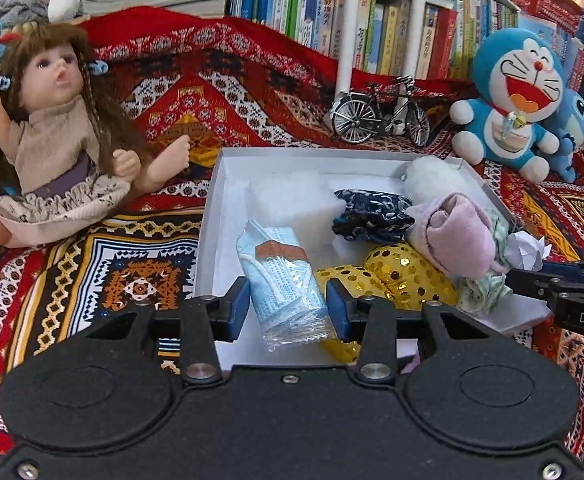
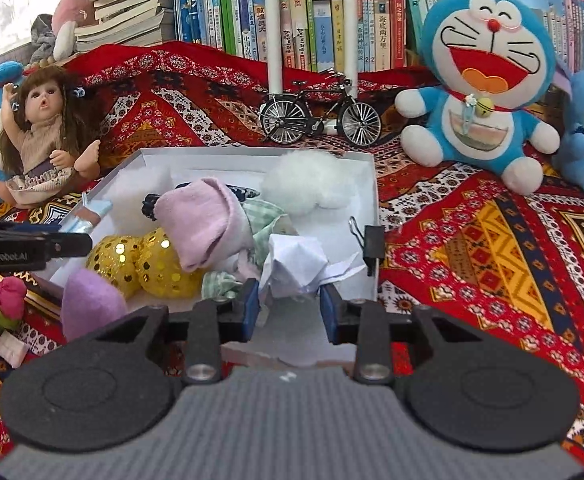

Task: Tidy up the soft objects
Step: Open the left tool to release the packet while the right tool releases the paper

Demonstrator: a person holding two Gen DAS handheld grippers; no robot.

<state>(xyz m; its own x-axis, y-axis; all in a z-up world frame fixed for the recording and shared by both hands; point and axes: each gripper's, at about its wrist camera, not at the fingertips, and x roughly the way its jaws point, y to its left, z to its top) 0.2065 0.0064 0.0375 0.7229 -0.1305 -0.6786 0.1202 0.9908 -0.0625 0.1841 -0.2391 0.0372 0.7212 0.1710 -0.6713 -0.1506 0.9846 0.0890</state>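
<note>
Mask pack (image 1: 288, 292) held by left fingers (image 1: 240, 304); right fingers (image 2: 252, 308) pinch crumpled paper (image 2: 295, 264).

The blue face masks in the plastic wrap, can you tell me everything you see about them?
The pack of face masks is a small stack of light blue, pleated masks with white ear loops, sealed in clear crinkly plastic with a brownish band near its top. It lies tilted at the left side of the white box, its lower end between the blue pads of the left gripper, which are shut on it. Its right edge sits against the gold sequined balls. In the right wrist view only a corner shows.
</note>
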